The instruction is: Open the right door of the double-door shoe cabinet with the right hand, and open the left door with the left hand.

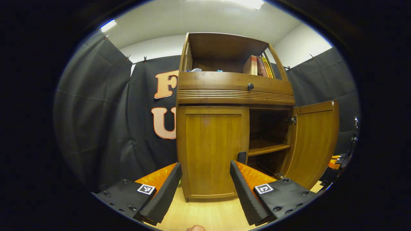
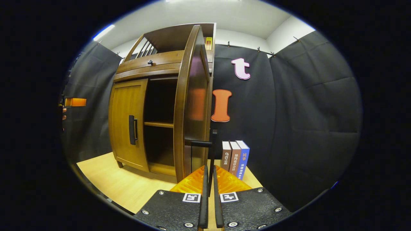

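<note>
Double-door shoe cabinet standing on light wooden worktop, in front of black cloth wall. Left door shut flush in left gripper view; right door swung wide open on its hinge, exposing inner shelf. Drawer front with round knob above the doors; books upright in the open top compartment.

Left gripper held in front of the shut left door, fingers spread wide apart, nothing between them, not touching the door. Left door's dark handle seen in right gripper view, ungrasped.

Right gripper at the free edge of the open right door; fingers drawn close together with the door's thin dark handle running upright between them. Contact of both fingers on the handle likely but not clearly confirmed. Three upright books on the worktop beyond the door, near the cloth wall.
</note>
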### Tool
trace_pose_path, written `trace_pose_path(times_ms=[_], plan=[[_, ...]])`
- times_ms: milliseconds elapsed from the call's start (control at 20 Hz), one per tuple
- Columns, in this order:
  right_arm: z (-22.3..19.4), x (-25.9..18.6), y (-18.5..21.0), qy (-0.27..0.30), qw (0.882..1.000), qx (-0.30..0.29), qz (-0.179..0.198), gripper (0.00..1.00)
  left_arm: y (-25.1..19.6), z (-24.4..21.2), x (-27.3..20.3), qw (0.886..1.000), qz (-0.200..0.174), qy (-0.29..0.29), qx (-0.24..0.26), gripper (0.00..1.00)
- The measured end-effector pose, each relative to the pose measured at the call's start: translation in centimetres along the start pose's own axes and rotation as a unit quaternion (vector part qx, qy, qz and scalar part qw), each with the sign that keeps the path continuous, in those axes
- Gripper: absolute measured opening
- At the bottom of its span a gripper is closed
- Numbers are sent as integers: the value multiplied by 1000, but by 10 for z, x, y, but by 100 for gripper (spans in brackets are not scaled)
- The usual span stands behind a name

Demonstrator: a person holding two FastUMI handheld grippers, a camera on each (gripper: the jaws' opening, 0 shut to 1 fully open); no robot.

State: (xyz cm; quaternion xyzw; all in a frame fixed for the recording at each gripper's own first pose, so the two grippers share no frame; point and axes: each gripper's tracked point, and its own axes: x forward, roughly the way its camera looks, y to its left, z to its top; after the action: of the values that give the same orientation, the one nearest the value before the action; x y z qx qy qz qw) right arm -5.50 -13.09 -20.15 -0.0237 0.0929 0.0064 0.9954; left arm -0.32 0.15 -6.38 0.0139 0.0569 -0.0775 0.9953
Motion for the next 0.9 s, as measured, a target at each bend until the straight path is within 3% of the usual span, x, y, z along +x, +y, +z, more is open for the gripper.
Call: trace_pose_path(times_ms=[50, 100, 150, 200, 250, 300, 350, 450, 550, 600, 700, 750, 800, 900], plan=[[-1, 0, -6, 0, 1000, 4, -3, 19, -2, 0, 2, 1000, -1, -1, 1, 97], [-1, 2, -12, 0, 1000, 9, -3, 7, -3, 0, 4, 1000, -4, -2, 2, 97], [-2, 3, -17, 1, 1000, 19, 0, 20, -6, 0, 6, 1000, -6, -2, 2, 97], [-1, 3, -23, 1, 999, 32, 4, 21, -7, -2, 8, 1000, -8, -2, 4, 99], [-3, 4, -31, 2, 999, 43, 4, 5, -9, -2, 10, 1000, -10, -3, 5, 97], [-3, 4, -38, 0, 999, 51, 4, 0, -10, -3, 12, 1000, -13, -3, 5, 98], [-2, 3, -42, -4, 998, 58, 10, 22, -13, -4, 14, 1000, -17, -2, 4, 99], [-2, 0, -40, -7, 996, 78, 32, 22, -20, -8, 17, 1000, -26, 0, -2, 96], [0, -3, -47, -11, 997, 70, 29, 23, -26, -12, 20, 999, -32, 2, -6, 96], [0, -3, -48, -12, 998, 62, 29, 7, -28, -15, 23, 999, -34, 3, -9, 98], [2, -7, -50, -17, 999, 41, 22, 8, -35, -21, 28, 999, -40, 10, -14, 95], [3, -10, -49, -20, 999, 31, 19, 24, -38, -25, 29, 999, -46, 15, -17, 95], [5, -13, -50, -22, 999, 22, 16, 12, -42, -27, 32, 998, -54, 15, -21, 95], [6, -17, -48, -23, 999, 17, 18, 16, -49, -34, 37, 998, -61, 19, -25, 95]])
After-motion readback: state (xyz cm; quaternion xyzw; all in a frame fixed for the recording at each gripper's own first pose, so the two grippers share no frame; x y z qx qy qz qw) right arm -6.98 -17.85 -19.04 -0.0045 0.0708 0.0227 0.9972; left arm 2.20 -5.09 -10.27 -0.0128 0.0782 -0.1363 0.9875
